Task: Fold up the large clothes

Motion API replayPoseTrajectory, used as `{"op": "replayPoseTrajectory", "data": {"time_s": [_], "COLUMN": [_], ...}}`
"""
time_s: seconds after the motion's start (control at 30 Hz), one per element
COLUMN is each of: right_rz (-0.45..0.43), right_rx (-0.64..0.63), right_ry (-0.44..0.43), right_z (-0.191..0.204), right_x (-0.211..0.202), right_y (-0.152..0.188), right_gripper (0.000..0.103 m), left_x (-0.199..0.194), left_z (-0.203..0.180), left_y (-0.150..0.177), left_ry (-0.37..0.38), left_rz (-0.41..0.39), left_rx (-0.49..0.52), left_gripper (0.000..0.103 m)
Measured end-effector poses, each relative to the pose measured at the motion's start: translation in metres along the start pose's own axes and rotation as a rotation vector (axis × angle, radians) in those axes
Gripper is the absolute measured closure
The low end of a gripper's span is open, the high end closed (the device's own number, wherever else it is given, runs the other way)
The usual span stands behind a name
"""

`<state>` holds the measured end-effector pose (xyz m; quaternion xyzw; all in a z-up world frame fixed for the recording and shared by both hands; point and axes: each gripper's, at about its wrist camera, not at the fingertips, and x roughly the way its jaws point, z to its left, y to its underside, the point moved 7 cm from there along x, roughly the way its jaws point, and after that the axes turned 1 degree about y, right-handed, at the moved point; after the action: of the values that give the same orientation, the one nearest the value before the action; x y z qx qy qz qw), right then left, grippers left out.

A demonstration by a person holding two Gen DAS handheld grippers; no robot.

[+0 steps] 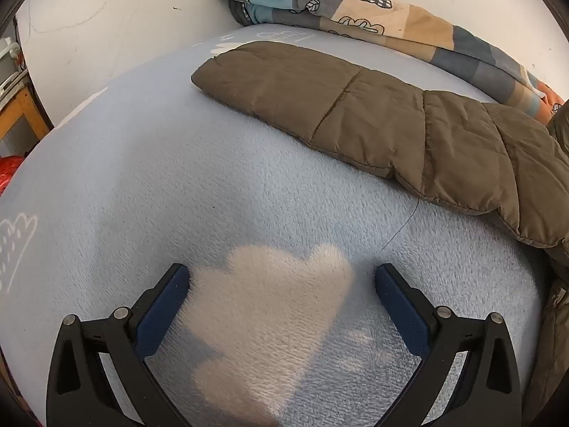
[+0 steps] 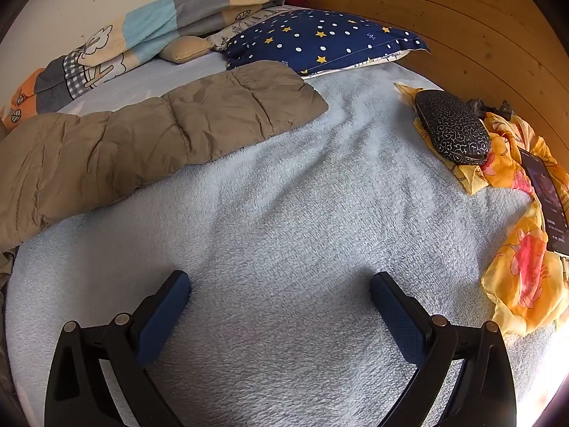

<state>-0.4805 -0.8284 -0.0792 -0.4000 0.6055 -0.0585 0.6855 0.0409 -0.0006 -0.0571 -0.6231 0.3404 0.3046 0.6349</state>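
Note:
A brown quilted padded jacket lies spread on the light blue fleece bed. One sleeve [image 1: 355,106] stretches away to the upper left in the left wrist view, the other sleeve [image 2: 170,124] stretches to the upper right in the right wrist view. My left gripper [image 1: 281,277] is open and empty, low over a white cloud print on the blanket, short of the sleeve. My right gripper [image 2: 281,281] is open and empty over bare blanket, with the sleeve ahead and to the left.
A patchwork quilt [image 1: 320,3] lies folded along the white wall and also shows in the right wrist view [image 2: 142,32]. A navy star pillow [image 2: 320,39] lies by the wooden headboard [image 2: 462,17]. A black patterned case [image 2: 451,124], a yellow cloth [image 2: 526,267] and a phone [image 2: 547,192] lie at the right.

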Motion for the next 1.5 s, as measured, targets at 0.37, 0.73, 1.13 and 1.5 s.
{"op": "replayPoseTrajectory", "data": {"time_s": [0.37,0.73,1.13,1.5], "right_rz": [0.0,0.032,0.117,-0.281], "right_rx": [0.0,0.007,0.072,0.151], "right_ry": [0.002,0.011,-0.038,-0.213], "right_z": [0.001,-0.001,-0.004,-0.013], "right_x": [0.0,-0.001,-0.026,-0.245], "right_y": [-0.001,-0.001,0.011,-0.008], "right_gripper": [0.001,0.001,0.001,0.001], "left_x": [-0.006,-0.043,-0.212,-0.392], "left_z": [0.003,0.033,0.037,-0.064], "left_y": [0.005,0.008,-0.028,0.012], "left_ry": [-0.004,-0.057,0.053,0.371], "left_rz": [0.004,0.044,-0.236,-0.419], "left_rx": [0.016,0.035,-0.007,0.148], "left_gripper": [0.0,0.0,0.0,0.0]}}
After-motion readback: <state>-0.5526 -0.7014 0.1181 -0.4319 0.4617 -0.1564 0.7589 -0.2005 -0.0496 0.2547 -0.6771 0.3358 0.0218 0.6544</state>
